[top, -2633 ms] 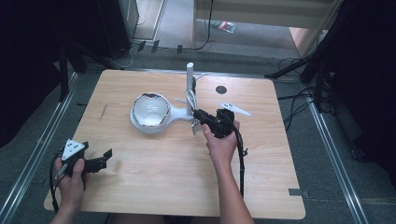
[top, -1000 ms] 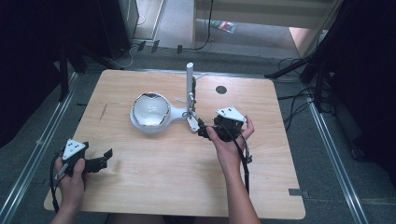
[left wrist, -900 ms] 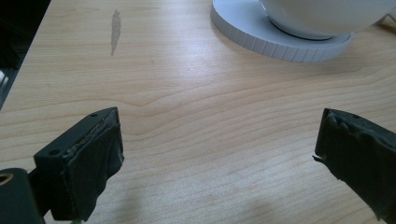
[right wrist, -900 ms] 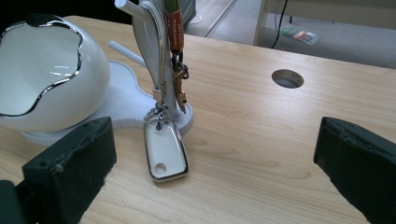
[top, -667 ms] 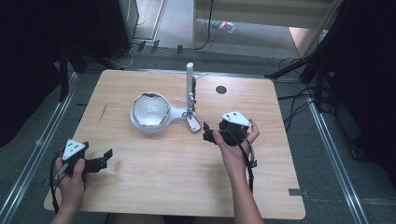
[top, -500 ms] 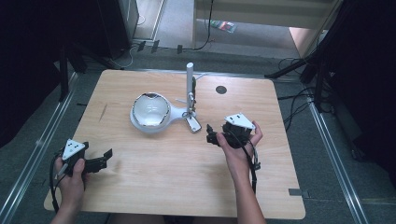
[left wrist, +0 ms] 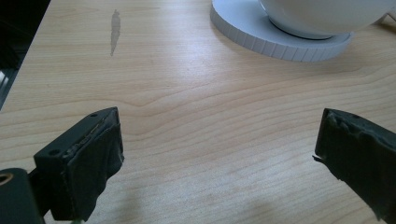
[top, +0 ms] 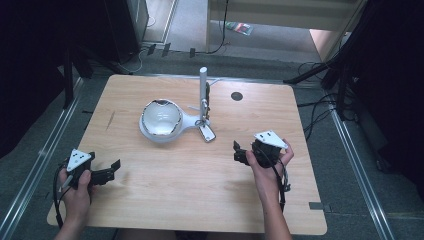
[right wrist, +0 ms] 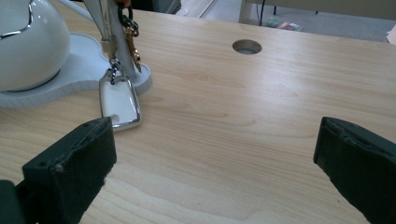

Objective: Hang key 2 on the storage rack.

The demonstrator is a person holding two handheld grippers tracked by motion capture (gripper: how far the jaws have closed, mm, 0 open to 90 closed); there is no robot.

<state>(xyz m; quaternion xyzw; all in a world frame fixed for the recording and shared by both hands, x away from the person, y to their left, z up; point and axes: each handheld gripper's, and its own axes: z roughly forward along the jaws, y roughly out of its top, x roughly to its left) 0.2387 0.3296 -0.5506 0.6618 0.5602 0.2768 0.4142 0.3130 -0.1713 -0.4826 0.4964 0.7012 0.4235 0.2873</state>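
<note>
A white bowl (top: 160,119) sits on a white base (top: 186,122) with an upright white post (top: 203,87). A bunch of keys (right wrist: 122,28) hangs at the post, and its white, silver-rimmed fob (top: 207,133) lies flat on the table. My right gripper (top: 238,153) is open, right of the fob and apart from it, jaws pointing left. The right gripper view has the fob (right wrist: 119,103) ahead of the left jaw, with nothing between the jaws of the right gripper (right wrist: 215,130). My left gripper (top: 112,171) rests open at the front left, with bare wood between its fingers (left wrist: 93,154).
The wooden table (top: 165,195) has a round cable hole (top: 236,95) at the back right and a dark smear (left wrist: 115,30) at the left. Metal rails, cables and dark stands surround the table on the floor.
My right gripper has drawn back from the post and keys, moving right and toward the person, and now sits apart from them. The left gripper has stayed put.
</note>
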